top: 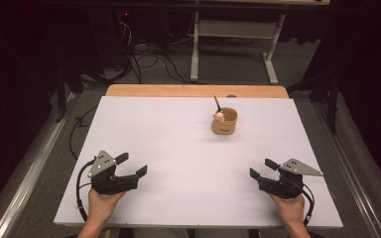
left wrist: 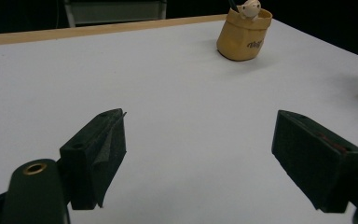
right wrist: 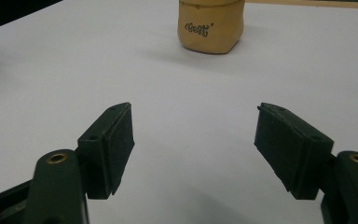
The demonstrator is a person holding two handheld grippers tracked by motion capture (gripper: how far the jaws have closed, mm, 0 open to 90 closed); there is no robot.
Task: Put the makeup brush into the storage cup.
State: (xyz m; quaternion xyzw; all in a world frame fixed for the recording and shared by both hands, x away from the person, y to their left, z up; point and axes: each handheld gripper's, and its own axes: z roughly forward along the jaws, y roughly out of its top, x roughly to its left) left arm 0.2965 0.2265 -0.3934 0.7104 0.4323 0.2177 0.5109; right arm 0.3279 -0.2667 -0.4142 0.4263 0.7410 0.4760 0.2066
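A tan cup-shaped holder [top: 224,122] stands on the white table top [top: 178,148], right of centre toward the far side. A thin dark stick with a small pale figure rises from it. It carries dark lettering in the left gripper view [left wrist: 244,35] and in the right gripper view [right wrist: 210,25]. My left gripper [top: 132,164] rests near the front left, held by a hand, jaws wide apart with nothing between them [left wrist: 200,154]. At the front right my right gripper [top: 261,168] is also hand-held and open, empty [right wrist: 195,144]. Both point toward the table's middle.
A wooden strip [top: 196,90] runs along the table's far edge. Beyond it stand a white metal frame [top: 233,44] and tangled cables [top: 149,57] on the floor. Dark surroundings flank both sides. A metal rail [top: 30,168] runs along the left.
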